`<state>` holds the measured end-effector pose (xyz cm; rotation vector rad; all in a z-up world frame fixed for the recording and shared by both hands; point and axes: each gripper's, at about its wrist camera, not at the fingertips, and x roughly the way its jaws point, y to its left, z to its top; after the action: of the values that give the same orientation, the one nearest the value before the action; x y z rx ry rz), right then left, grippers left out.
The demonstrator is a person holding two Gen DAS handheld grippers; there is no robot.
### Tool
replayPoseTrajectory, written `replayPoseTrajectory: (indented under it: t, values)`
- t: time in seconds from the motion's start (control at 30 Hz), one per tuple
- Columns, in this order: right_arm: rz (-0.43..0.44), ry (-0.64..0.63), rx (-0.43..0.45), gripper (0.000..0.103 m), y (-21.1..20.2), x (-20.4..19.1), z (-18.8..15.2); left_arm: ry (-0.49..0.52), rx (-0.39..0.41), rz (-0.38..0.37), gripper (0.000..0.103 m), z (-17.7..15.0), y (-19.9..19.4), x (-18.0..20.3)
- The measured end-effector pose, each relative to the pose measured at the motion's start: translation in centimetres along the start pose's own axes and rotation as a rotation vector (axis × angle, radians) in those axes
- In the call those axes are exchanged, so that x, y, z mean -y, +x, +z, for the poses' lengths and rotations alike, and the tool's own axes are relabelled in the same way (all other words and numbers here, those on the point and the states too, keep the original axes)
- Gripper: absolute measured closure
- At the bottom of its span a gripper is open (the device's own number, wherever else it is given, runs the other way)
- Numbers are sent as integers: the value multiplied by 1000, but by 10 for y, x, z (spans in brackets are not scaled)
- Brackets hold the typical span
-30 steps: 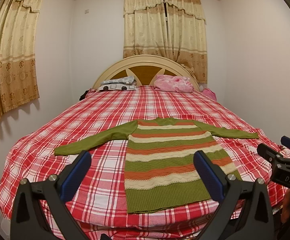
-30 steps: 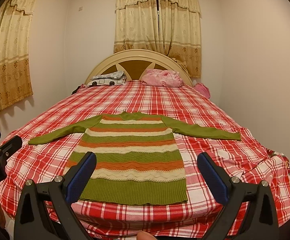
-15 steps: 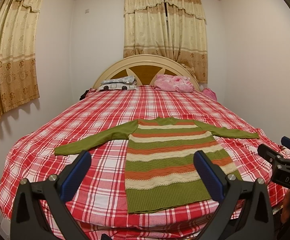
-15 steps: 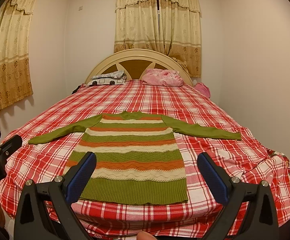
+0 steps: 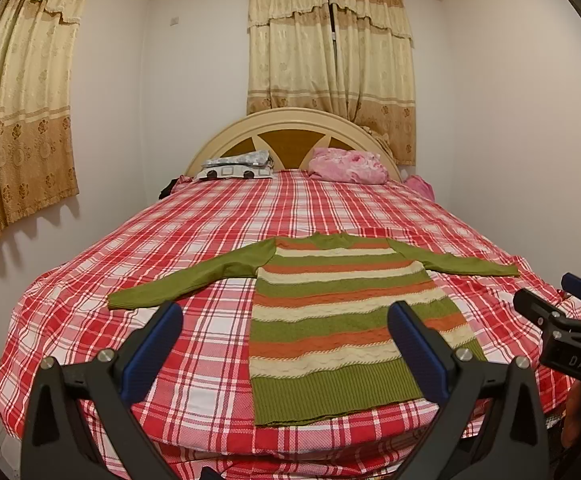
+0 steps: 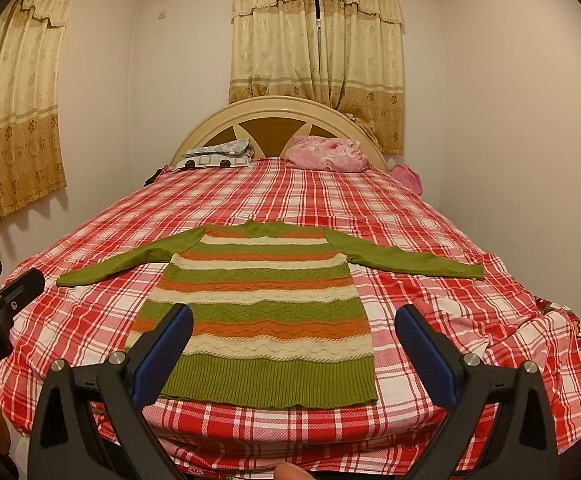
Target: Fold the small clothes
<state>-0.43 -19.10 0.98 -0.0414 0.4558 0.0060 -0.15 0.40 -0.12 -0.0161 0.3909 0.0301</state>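
Green, orange and cream stripes run across a knitted sweater [image 5: 330, 320] that lies flat on the bed [image 5: 194, 248], front up, with both green sleeves spread out to the sides and its hem toward the tools. A red and white checked cover lies over the whole bed.

The left tool [image 5: 286, 344] hovers above the near edge of the bed, released, its two blue-padded fingers [image 5: 152, 350] spread wide and gripping nothing. Seen from it, the sweater lies ahead and slightly right: the body shows between the fingers and behind the right one, while the left sleeve cuff lies just beyond the left finger.

The right tool [image 6: 294, 348] also hangs released, fingers wide apart and empty. The sweater's lower body and hem lie straight ahead between its fingers, with the right sleeve reaching out past the right finger toward the far right side of the bed. In the right wrist view the left tool shows at the left edge; in the left wrist view the right tool [image 5: 558, 312] shows at the right edge, so the two are side by side.

Far beyond the tools, a pink pillow [image 6: 324, 154] and a grey patterned pillow [image 6: 216, 156] rest against a cream headboard [image 6: 278, 106], below yellow curtains [image 6: 316, 52].
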Motion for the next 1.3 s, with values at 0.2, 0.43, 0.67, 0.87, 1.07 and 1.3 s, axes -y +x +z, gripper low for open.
replayPoseTrajectory:
  t: [0.2,0.43,0.67,0.87,1.07,1.3]
  values:
    - [3,-4,-4,2,3,-1,-1,3,-6,-1,0,-1,3,0]
    - [-2,-3,-35,2,24,5,-6,9,-28,-4,0,-5,22,2]
    - [-34,7,-85,2,58,22,-12,42,-74,-6,0,-6,61,8]
    - [-72,10,-132,2,100,42,-7,70,-104,-28,0,3,99,18]
    - [-117,21,-180,2,146,67,1,108,-139,-29,0,13,138,26]
    - [-164,24,-238,2,193,95,5,139,-164,-28,0,27,177,39]
